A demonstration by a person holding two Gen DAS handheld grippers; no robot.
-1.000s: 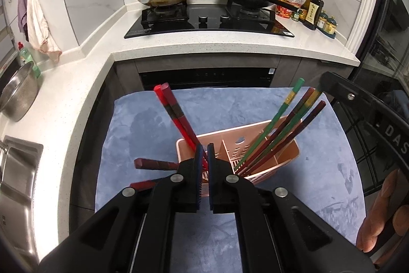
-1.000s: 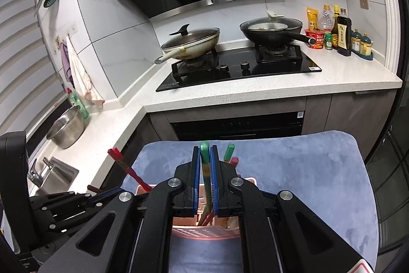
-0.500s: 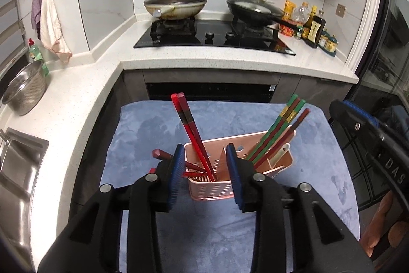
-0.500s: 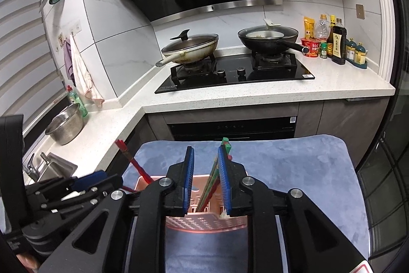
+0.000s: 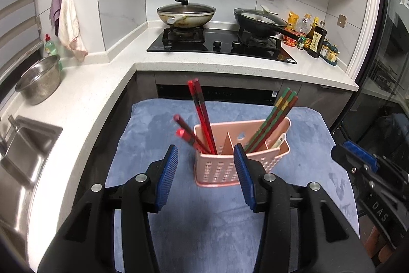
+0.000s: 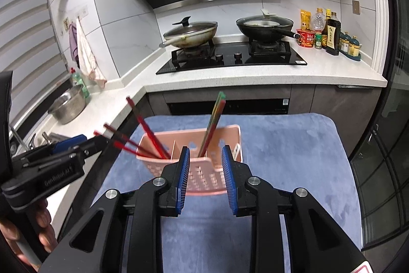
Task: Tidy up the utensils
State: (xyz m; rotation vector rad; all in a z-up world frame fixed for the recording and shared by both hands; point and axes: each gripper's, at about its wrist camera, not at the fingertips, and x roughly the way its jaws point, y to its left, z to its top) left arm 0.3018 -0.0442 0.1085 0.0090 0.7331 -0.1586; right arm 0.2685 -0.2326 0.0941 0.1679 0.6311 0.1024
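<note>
Pink holder upright; red chopsticks left, green-red chopsticks right.

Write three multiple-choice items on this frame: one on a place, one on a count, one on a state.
1. Where do the red chopsticks stand?
A. left compartment of the pink perforated plastic holder
B. right compartment
C. flat on the blue cloth

2. How many pans sit on the black stove?
A. one
B. two
C. three

3. How are the left gripper and right gripper?
A. both open, empty
B. both shut on chopsticks
C. left shut, right open

Answers: 1 A, they lean out of the holder's left end. 2 B, one per burner. 3 A, wide gaps between the pads, nothing held.
</note>
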